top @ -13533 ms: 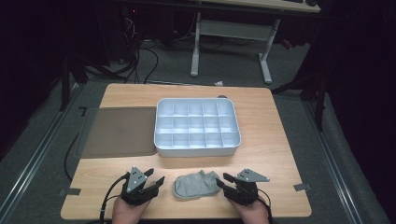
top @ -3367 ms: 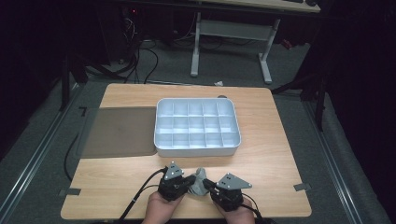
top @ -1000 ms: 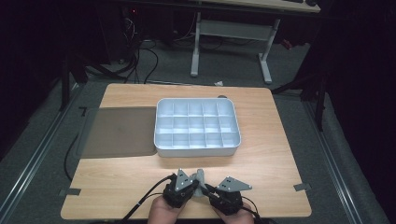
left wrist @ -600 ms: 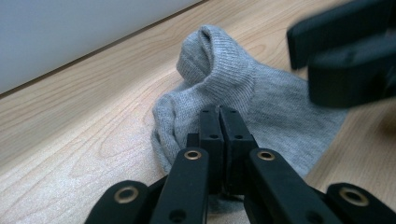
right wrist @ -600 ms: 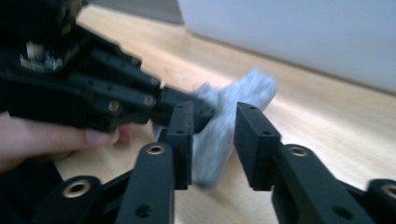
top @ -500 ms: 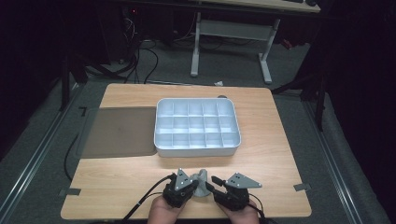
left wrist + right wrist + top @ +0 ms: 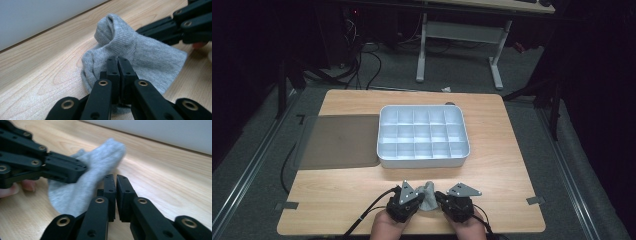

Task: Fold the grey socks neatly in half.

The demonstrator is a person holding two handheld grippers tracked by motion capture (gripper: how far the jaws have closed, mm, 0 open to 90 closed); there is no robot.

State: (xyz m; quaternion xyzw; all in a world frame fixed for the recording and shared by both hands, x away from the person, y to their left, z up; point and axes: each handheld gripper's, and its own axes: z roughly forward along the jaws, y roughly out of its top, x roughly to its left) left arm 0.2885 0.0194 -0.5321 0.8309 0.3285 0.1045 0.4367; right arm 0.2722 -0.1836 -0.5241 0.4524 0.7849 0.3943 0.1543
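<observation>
Sock, grey, bunched at table's 6 o'clock edge, between both grippers. Left gripper clamped on sock's cloth. Right gripper just snapped closed, jaws together at sock's edge, cloth between them unclear. Tray at 12 o'clock of sock.

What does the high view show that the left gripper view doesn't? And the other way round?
High view: the whole wooden table, the white tray with all its little compartments, and the dark mat left of it.

Left gripper view: the grey sock up close, so you see its knitted ribs, and the left gripper with its jaws shut on the cloth.

Both: the grey sock bunched up on the wood, with the right gripper at its other side.
</observation>
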